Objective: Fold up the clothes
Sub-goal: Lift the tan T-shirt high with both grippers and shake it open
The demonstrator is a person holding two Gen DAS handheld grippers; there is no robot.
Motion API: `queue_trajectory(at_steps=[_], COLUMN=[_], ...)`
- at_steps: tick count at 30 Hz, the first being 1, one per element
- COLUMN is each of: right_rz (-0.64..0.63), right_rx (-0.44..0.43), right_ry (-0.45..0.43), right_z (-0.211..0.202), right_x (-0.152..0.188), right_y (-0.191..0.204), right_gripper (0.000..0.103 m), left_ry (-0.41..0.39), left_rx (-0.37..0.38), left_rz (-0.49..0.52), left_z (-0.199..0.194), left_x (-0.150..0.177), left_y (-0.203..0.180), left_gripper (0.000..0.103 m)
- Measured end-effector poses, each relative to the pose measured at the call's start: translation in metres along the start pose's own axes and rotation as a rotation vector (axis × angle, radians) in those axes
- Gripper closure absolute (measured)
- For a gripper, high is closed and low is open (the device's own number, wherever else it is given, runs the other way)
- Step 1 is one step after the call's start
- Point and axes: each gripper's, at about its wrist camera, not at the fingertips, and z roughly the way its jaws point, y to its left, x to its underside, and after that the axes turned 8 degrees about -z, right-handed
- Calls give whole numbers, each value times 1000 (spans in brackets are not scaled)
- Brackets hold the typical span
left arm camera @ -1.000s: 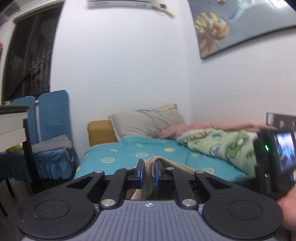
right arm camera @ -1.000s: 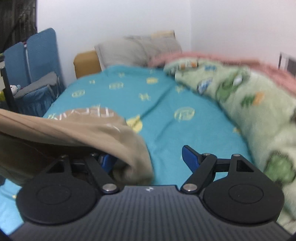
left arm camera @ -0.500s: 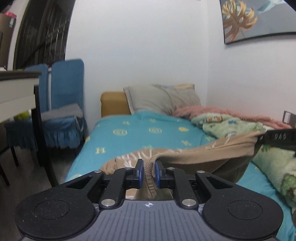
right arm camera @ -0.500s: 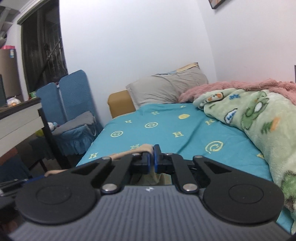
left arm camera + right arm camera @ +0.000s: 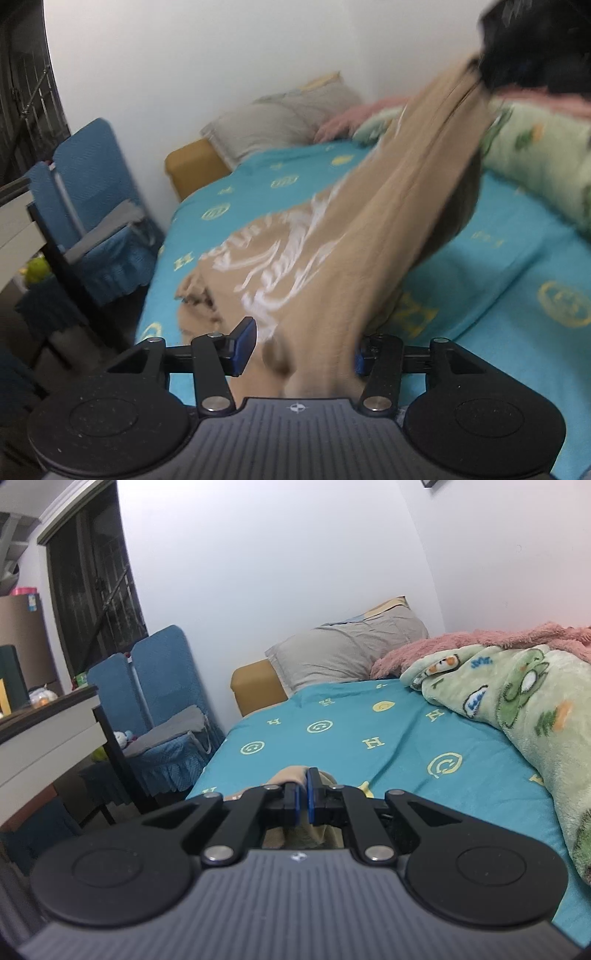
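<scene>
A tan garment [image 5: 332,236] with white lettering stretches from the teal bed sheet [image 5: 480,266] up to the top right, where my right gripper holds its far end. My left gripper [image 5: 303,345] is open, its blue pads wide apart, and a loose fold of the garment hangs between them. In the right wrist view my right gripper [image 5: 303,794] is shut on a pinch of the tan garment [image 5: 291,775], held above the bed. The left wrist view is blurred by motion.
A grey pillow [image 5: 347,653] and a mustard headboard block [image 5: 255,686] lie at the bed's head. A green frog blanket [image 5: 517,709] over a pink one fills the right side. Blue covered chairs [image 5: 155,701] and a desk [image 5: 44,731] stand left of the bed.
My left gripper has opened and let go of the garment edge, and now tilts down over the bed. My right gripper stays shut on the garment and has lifted it.
</scene>
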Motion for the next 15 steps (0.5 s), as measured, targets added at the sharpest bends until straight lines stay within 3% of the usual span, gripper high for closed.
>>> queue_trajectory(at_steps=[4,8,10,12,15], right_rz=[31,39,23,-14,-95], right_rx=[40,118,162,213,268], right_ry=[1,35,77,97,105], right_z=[1,10,18,21,20], right_x=[-1,2,4,8,16], right_y=[-9,-19,-20,-20,-17], right_gripper=[96,93,80,45,23], left_ry=[37,-32,-86,-143,-211], left_rx=[-93,-164,-200,-231,-244], left_rz=[-37,-159,-215,-279,-387], left_z=[11,0,-12,-24,-43], left_x=[2,-7,-14,-20,-29], left_y=[15,41,52,64,84], left_gripper=[48,41,40,39,37])
